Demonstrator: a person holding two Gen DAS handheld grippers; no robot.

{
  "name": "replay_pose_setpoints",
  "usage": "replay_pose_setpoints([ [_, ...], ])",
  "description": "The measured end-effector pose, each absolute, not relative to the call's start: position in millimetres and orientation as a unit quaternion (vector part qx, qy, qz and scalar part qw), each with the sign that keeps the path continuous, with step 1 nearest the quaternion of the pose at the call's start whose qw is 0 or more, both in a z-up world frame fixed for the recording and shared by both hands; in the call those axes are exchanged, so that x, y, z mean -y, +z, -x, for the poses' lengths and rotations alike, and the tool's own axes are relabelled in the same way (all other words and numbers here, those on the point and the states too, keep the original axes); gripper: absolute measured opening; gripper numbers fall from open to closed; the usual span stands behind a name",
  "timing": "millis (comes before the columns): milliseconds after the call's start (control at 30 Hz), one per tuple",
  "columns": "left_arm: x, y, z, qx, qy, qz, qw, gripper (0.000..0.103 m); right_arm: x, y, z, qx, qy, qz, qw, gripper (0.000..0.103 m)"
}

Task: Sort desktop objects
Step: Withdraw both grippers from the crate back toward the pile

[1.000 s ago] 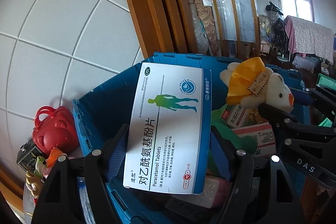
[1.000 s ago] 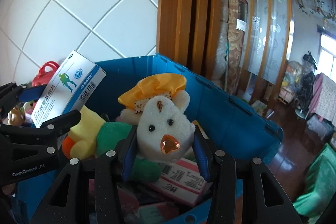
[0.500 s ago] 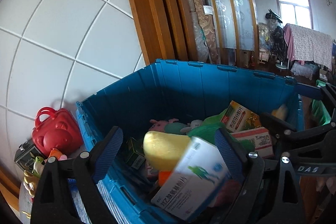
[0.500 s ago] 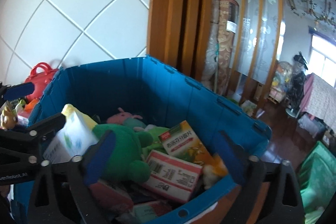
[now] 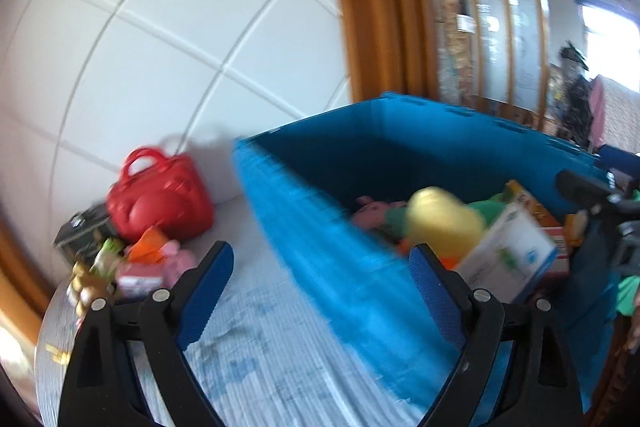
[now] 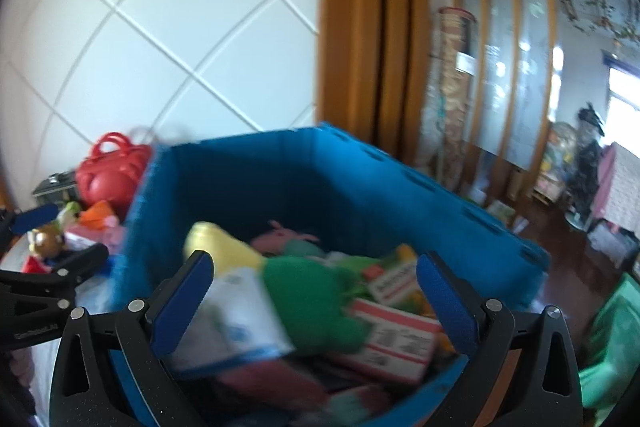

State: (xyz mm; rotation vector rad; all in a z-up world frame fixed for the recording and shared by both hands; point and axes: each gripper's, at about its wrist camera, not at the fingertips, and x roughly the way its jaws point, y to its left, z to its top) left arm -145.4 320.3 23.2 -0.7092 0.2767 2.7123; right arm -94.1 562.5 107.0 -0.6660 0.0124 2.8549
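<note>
Both tools are released with nothing between their blue pads. The left tool hangs over the near-left wall of the blue crate; the right tool hangs over the crate's contents. Inside lie the white-and-blue tablet box, a green plush and a red-striped carton. A red toy handbag sits on the surface, left of the crate.
</note>
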Motion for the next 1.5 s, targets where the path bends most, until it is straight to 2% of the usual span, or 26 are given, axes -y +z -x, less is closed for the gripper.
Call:
replay_pose_setpoints([
  [233, -216, 11, 156, -0.056, 0.956, 0.276, 0.077, 0.09, -481, 120, 114, 0.013, 0.979, 0.2, 0.024, 0.103],
  [300, -182, 6, 158, -0.043, 0.956, 0.284, 0.049, 0.09, -454, 121, 119, 0.039, 0.98, 0.195, 0.022, 0.103],
  [500, -88, -12, 160, -0.01, 0.95, 0.311, -0.03, 0.09, -373, 125, 137, 0.054, 0.979, 0.186, -0.065, 0.103],
  [867, 77, -66, 169, 0.075, 0.911, 0.372, -0.162, 0.09, -228, 61, 230, 0.068, 0.929, 0.299, -0.207, 0.103],
  [1133, 165, -79, 183, 0.07, 0.888, 0.4, -0.217, 0.09, -159, 34, 301, 0.069, 0.897, 0.365, -0.238, 0.103],
  [1267, 206, -85, 175, -0.012, 0.87, 0.438, -0.227, 0.09, -158, 48, 319, 0.116, 0.887, 0.379, -0.238, 0.103],
  [1400, 253, -101, 165, -0.033, 0.828, 0.511, -0.229, 0.09, -164, 63, 347, 0.163, 0.874, 0.402, -0.217, 0.103],
  [1500, 279, -108, 163, -0.018, 0.805, 0.546, -0.23, 0.09, -163, 66, 373, 0.192, 0.854, 0.438, -0.205, 0.103],
])
